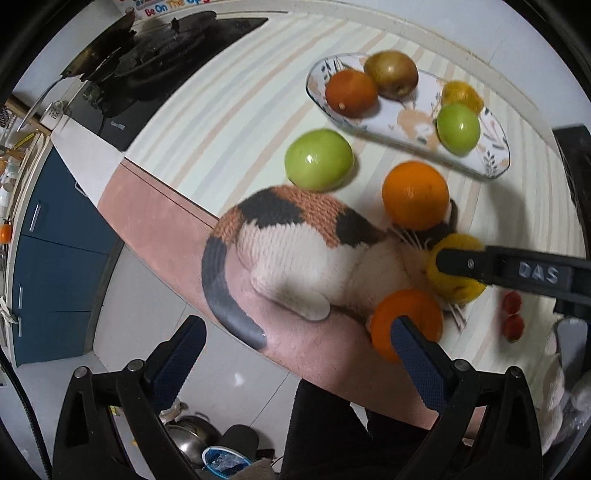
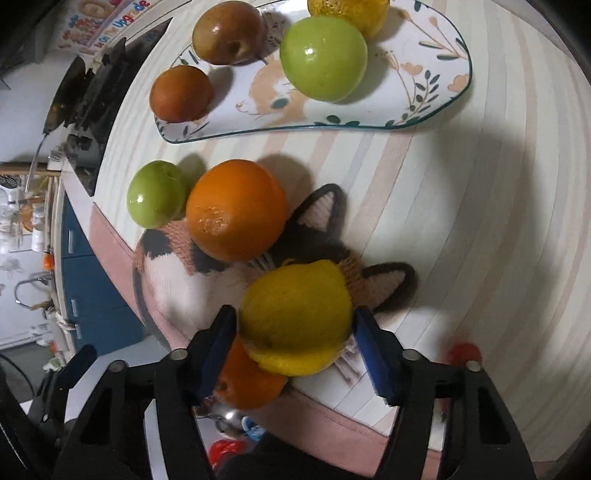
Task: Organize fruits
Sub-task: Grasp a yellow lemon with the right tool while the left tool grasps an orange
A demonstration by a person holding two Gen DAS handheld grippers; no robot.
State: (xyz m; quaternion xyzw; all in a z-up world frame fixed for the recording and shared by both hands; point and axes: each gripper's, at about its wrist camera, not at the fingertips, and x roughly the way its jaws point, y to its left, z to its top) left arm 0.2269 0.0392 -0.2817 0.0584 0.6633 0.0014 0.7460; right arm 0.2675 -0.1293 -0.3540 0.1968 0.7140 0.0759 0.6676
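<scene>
My right gripper (image 2: 293, 328) is shut on a yellow lemon (image 2: 295, 317), just above the cat-shaped knitted mat (image 2: 170, 266); it also shows in the left wrist view (image 1: 456, 271). An orange (image 2: 236, 210) and a smaller orange (image 2: 247, 384) lie on the mat, a green apple (image 2: 157, 194) beside it. The oval floral plate (image 2: 436, 92) holds a green apple (image 2: 323, 59), a yellow lemon (image 2: 351, 13), a brown-red apple (image 2: 229, 33) and a dark orange fruit (image 2: 181, 94). My left gripper (image 1: 295, 343) is open and empty at the counter's front edge.
A black stove with a pan (image 1: 147, 66) stands at the far left of the striped counter (image 1: 221, 110). Two small red fruits (image 1: 512, 314) lie at the right. Blue cabinets (image 1: 55, 258) and floor clutter sit below the edge.
</scene>
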